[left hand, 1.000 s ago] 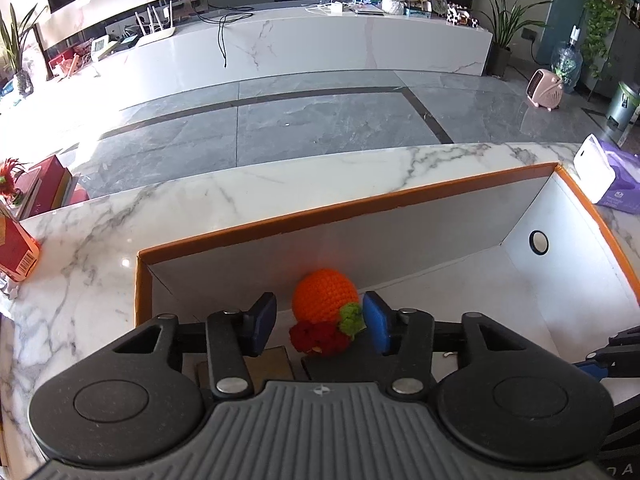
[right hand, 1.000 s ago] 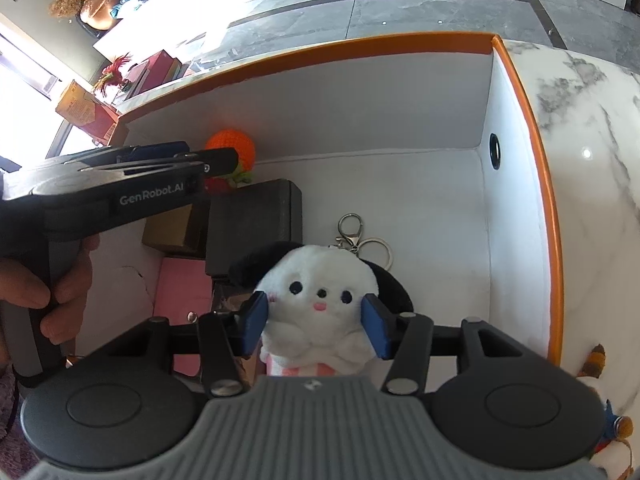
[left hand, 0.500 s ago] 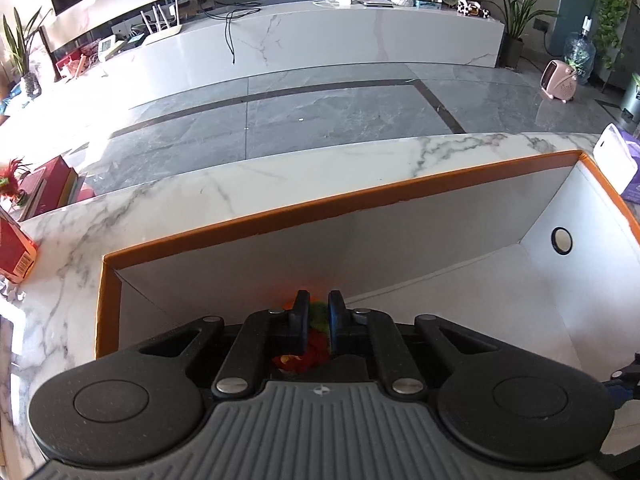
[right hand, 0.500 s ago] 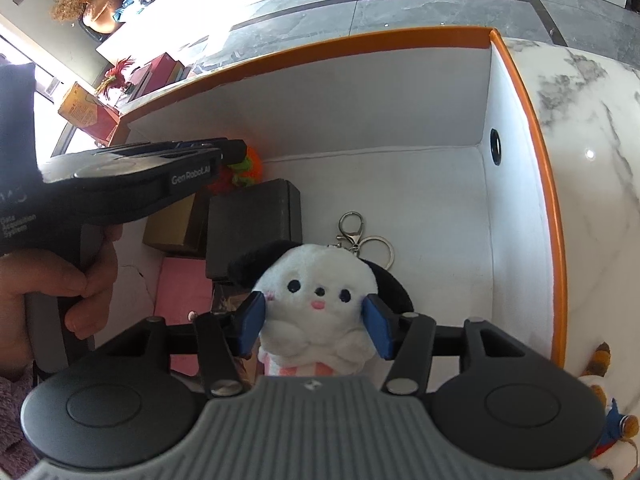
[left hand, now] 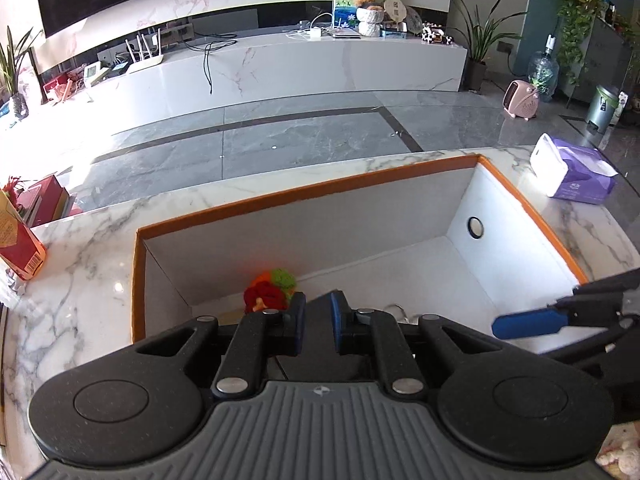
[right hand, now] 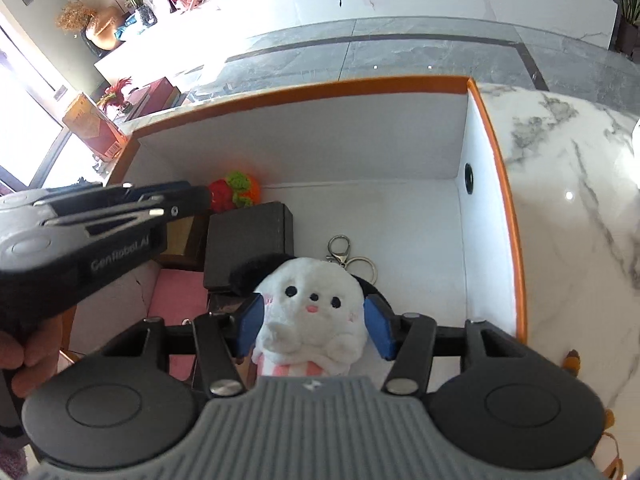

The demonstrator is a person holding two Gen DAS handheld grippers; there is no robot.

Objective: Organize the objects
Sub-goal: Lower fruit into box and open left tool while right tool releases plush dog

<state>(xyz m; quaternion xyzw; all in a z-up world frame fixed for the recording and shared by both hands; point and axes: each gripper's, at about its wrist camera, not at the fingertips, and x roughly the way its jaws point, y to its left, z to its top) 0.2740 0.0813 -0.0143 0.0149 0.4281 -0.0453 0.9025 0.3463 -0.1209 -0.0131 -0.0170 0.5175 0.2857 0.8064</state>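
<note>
A white box with an orange rim (left hand: 304, 196) (right hand: 304, 88) stands on the marble counter. An orange crocheted fruit (left hand: 272, 286) (right hand: 236, 194) lies in its far left corner, free. My left gripper (left hand: 318, 322) is nearly shut and empty, raised above and behind the fruit; it also shows in the right wrist view (right hand: 200, 200). My right gripper (right hand: 312, 320) holds a white plush dog keychain (right hand: 312, 312) between its pads, low over the box floor. A black box (right hand: 248, 248) and a pink item (right hand: 176, 300) lie in the box.
A purple tissue pack (left hand: 572, 174) lies on the counter right of the box. A red carton (left hand: 18, 240) (right hand: 96, 128) stands to the left. A small toy (right hand: 572, 360) lies on the counter at the right edge.
My left gripper closed, pulled up and back from the orange fruit, which stays in the box corner. My right gripper keeps holding the plush dog in about the same place.
</note>
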